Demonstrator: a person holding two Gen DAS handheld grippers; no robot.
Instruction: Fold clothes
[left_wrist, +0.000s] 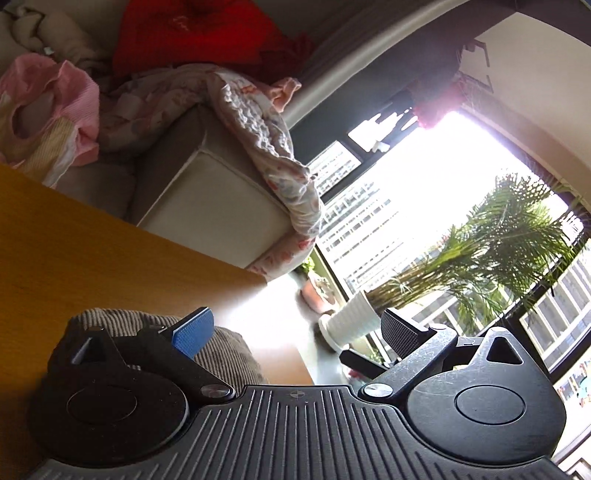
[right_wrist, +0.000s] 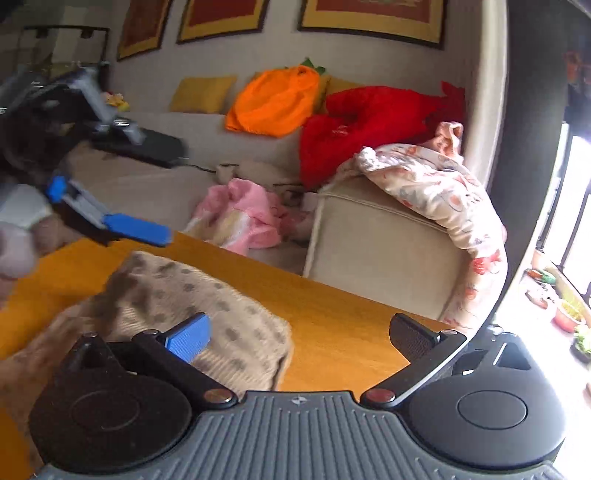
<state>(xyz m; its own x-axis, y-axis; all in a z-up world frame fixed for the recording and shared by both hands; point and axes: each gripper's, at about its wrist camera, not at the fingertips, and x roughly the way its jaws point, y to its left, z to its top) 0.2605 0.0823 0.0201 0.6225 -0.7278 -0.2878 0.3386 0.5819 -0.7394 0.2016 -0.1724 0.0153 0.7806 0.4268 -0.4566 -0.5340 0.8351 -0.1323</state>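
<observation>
A beige knit garment with brown spots lies bunched on the orange table; its ribbed edge shows in the left wrist view. My right gripper is open and empty, low over the garment's right edge. My left gripper is open and empty, above the garment near the table's far corner. It also shows, blurred, in the right wrist view with its blue finger above the garment's far side.
A beige sofa stands behind the table, with a floral blanket over its arm and pink, red and orange clothes on it. A window and potted palm are to the right.
</observation>
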